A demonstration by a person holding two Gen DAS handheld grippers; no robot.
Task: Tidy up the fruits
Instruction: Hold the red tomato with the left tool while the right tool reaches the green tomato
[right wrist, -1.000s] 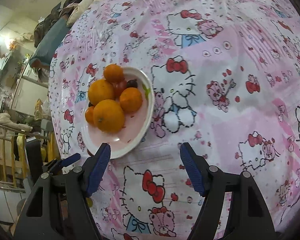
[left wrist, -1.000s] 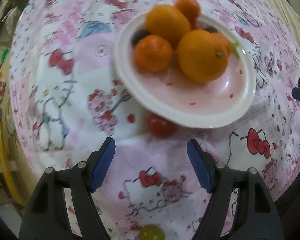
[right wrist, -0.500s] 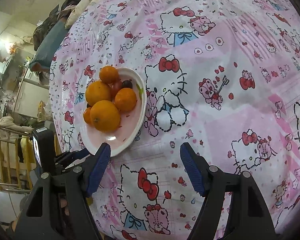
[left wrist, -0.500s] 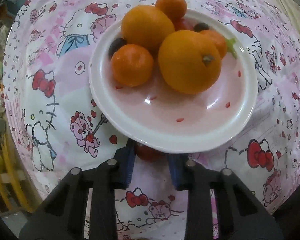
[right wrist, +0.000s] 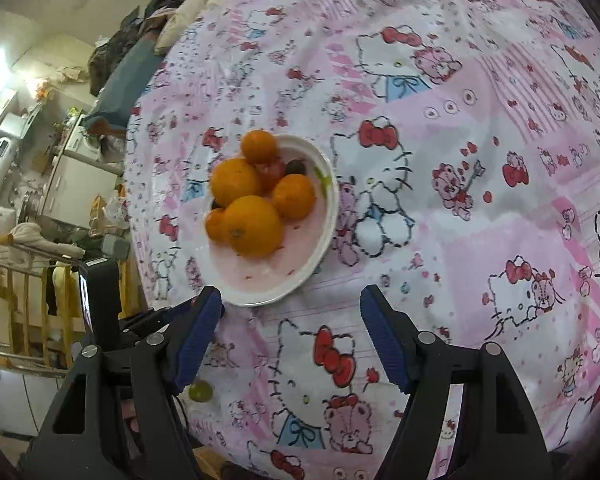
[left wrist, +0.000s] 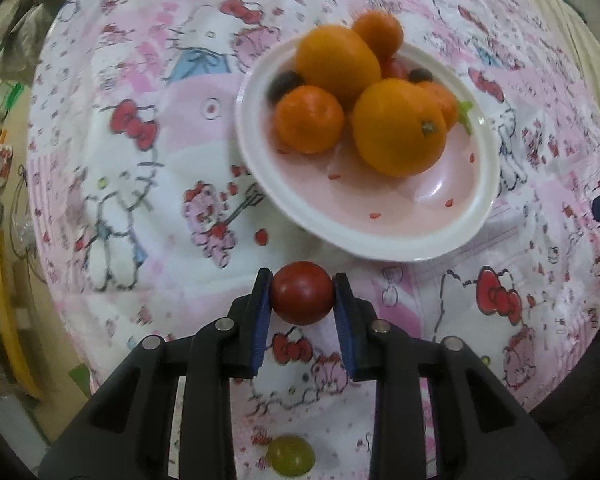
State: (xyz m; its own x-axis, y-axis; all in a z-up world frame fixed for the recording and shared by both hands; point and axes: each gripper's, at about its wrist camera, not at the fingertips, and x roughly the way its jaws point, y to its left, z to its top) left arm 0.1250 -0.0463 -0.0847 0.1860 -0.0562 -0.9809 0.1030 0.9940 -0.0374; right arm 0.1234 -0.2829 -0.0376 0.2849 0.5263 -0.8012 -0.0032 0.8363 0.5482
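Tomato (left wrist: 302,298) pinched in left fingers (left wrist: 260,312) near plate (left wrist: 380,240) rim; right fingers (right wrist: 384,336) spread over bare cloth (right wrist: 460,220).

On the tablecloth (left wrist: 148,184), the plate (left wrist: 384,240) holds the oranges (left wrist: 400,128), with a tomato (left wrist: 302,298) and a grape (left wrist: 291,456) lying nearer than the plate.

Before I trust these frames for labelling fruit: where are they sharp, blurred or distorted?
Left wrist view: the red tomato in the left gripper is sharp; the tablecloth behind looks smeared, and the plate bears a soft glare patch. Right wrist view: crisper overall, strong fisheye bending at the edges, with a bright washed-out patch at the upper left.
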